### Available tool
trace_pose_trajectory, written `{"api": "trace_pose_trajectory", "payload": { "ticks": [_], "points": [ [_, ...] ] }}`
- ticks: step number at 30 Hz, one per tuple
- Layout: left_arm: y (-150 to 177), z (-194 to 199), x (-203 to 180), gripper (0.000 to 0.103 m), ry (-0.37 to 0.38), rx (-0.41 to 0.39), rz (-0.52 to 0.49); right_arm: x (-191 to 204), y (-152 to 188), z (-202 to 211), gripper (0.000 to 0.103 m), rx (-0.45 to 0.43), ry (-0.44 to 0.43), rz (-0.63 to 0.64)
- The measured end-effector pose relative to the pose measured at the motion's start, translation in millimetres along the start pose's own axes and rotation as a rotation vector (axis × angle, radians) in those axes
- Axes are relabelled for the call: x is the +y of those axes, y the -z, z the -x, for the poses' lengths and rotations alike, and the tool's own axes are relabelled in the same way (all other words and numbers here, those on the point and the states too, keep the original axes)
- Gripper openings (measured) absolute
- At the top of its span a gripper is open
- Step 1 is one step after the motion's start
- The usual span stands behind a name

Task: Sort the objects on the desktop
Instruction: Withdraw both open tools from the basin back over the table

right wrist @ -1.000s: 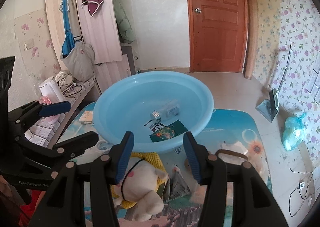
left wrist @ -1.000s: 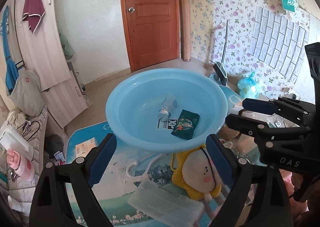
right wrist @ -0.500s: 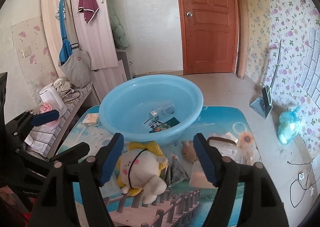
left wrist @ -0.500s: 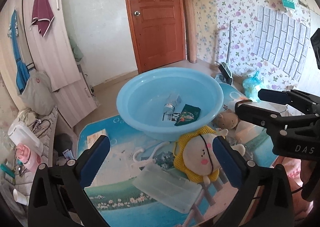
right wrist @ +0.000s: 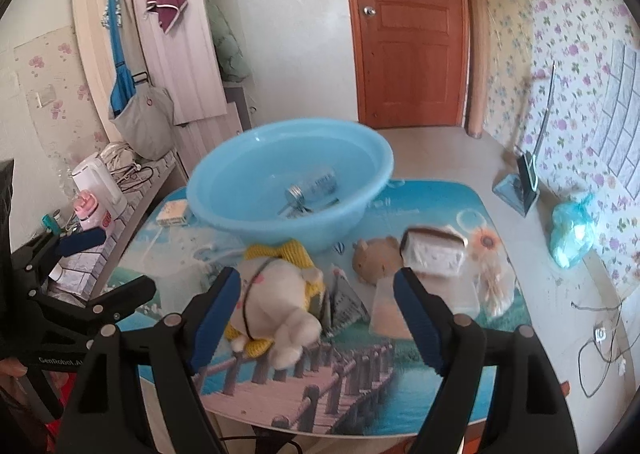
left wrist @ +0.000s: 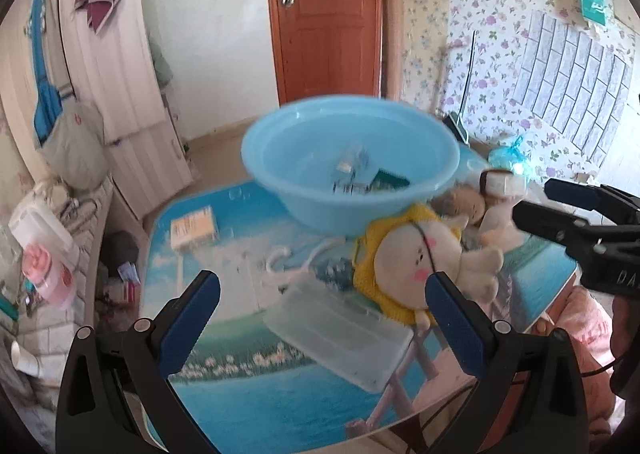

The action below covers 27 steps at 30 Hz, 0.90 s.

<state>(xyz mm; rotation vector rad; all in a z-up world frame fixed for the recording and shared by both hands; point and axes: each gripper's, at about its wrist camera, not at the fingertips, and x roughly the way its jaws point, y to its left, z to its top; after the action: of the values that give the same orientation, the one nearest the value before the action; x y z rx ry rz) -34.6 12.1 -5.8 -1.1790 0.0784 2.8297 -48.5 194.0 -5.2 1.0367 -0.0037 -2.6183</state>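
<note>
- Both grippers are pulling back and up from the blue basin compared with a second ago: the basin is showing smaller and farther off in both views, and more of the table is coming into sight.
- Left wrist view: the left gripper (left wrist: pixel 322 294) is hovering above the table (left wrist: pixel 248 386) with its jaws spread wide and nothing between them.
- Just below that gap a clear plastic box (left wrist: pixel 340 334) is lying flat on the table, and right of it the white plush toy (left wrist: pixel 424 258) with yellow trim is lying on its back, its head touching the foot of the blue basin (left wrist: pixel 352 158).
- The basin is holding a small jar (left wrist: pixel 352 162) and a dark green packet (left wrist: pixel 390 184), both blurred.
- A small card box (left wrist: pixel 192 228) is sitting left of the basin, a white hook (left wrist: pixel 288 258) is lying in front of it, and the right gripper (left wrist: pixel 560 206) is reaching in from the right edge, open and empty.
- Right wrist view: the right gripper (right wrist: pixel 318 294) is likewise standing wide open with nothing in its grasp, above the near half of the table (right wrist: pixel 360 394).
- The plush toy (right wrist: pixel 276 302) is lying just inside the gripper's left finger (right wrist: pixel 212 314), apart from it.
- A folded grey packet (right wrist: pixel 344 302) and a clear pouch (right wrist: pixel 388 314) are lying between the fingers farther off; a brown bear toy (right wrist: pixel 376 258) and a wrapped white box (right wrist: pixel 434 254) are sitting behind them.
- The basin (right wrist: pixel 288 174) is standing at the far side of the table with the jar (right wrist: pixel 312 188) on its side inside.
- The left gripper (right wrist: pixel 104 262) is showing at the left edge, open.
</note>
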Motion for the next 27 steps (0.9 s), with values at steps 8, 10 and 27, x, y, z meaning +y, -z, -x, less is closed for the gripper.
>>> {"api": "trace_pose_trajectory", "payload": {
  "ticks": [8, 10, 27],
  "points": [
    [25, -22, -3, 0.103, 0.030, 0.069, 0.017, -20, 14, -10, 0.079, 0.039, 0.015, -0.053],
    [30, -29, -7, 0.103, 0.046, 0.093, 0.022, -22, 16, -13, 0.079, 0.047, 0.013, -0.060],
    [43, -70, -8, 0.103, 0.046, 0.162, 0.045, -19, 20, -34, 0.079, 0.083, -0.001, -0.066]
  ]
}}
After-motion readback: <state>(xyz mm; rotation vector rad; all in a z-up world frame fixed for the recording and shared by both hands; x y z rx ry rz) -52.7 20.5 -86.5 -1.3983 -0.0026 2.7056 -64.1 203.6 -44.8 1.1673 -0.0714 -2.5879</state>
